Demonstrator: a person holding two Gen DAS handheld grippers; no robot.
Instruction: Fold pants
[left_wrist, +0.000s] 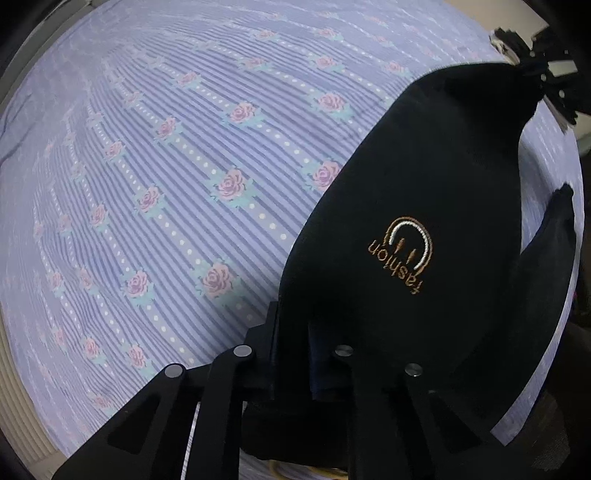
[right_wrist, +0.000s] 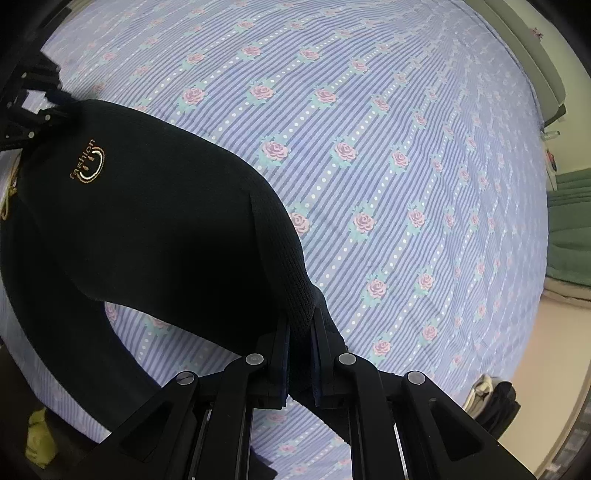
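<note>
Left gripper (left_wrist: 295, 354) is clamped on the black pants (left_wrist: 424, 221); cloth is pinched between the jaws at one end of the garment. Right gripper (right_wrist: 299, 354) is closed on the opposite end, ribbed knit fabric bunched between its pads.

Pants hang stretched between the two grippers, lifted off the bedsheet (left_wrist: 166, 166). From the right wrist view the lower part of the pants droops below the taut span, with a gap of sheet visible under the arch. Embroidered "fashion" logo (left_wrist: 400, 254) sits on the pants close to the left gripper and far from the right gripper. A tan drawstring (right_wrist: 9, 195) dangles at the pants' edge next to the logo.

Bedsheet is lilac, striped, with pink roses and dotted bands; it fills the area beyond the pants in both views. A dark bundle of clothing (right_wrist: 495, 402) lies at the sheet's edge, well apart from the pants. Something yellow-green (right_wrist: 38, 439) shows below the pants at the frame edge; can't tell what it is.
</note>
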